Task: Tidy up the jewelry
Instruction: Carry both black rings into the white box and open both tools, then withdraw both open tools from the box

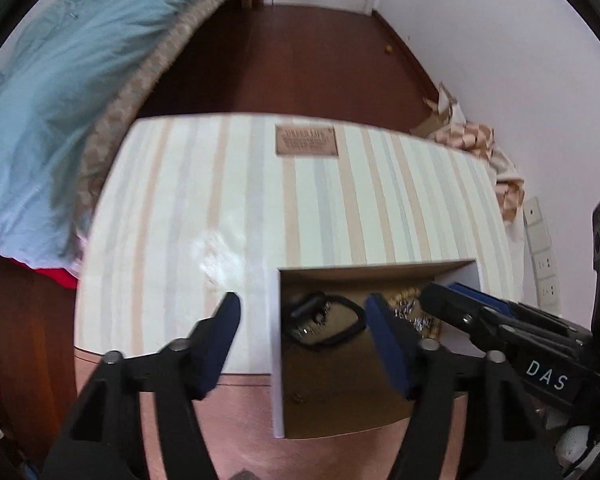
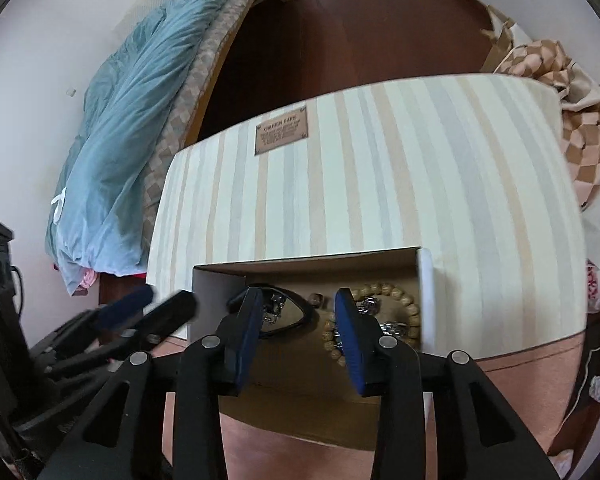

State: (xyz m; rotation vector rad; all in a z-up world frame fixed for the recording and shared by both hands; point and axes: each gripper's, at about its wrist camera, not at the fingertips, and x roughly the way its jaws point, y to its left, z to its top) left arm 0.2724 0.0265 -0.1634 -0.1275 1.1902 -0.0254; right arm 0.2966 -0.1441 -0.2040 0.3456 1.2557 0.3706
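Observation:
A small open cardboard box [image 2: 426, 292] sits at the near edge of a striped cushion [image 2: 380, 184]. Inside lie black sunglasses [image 2: 286, 314], a wooden bead bracelet [image 2: 404, 300], a small ring [image 2: 315, 299] and silver pieces [image 2: 370, 304]. My right gripper [image 2: 300, 320] is open and empty, its fingers hovering just over the box. In the left wrist view the box [image 1: 278, 320] shows the sunglasses [image 1: 324, 320] and the beads [image 1: 410, 294]. My left gripper [image 1: 304, 316] is open and empty, straddling the box's left wall. The right gripper [image 1: 452, 300] reaches in from the right.
A brown label plate [image 1: 307, 141] is on the cushion's far side. A bed with a blue duvet [image 1: 60, 100] runs along the left. Checkered cloth and paper bags [image 2: 572, 92] lie against the right wall. Dark wooden floor [image 1: 300, 60] lies beyond.

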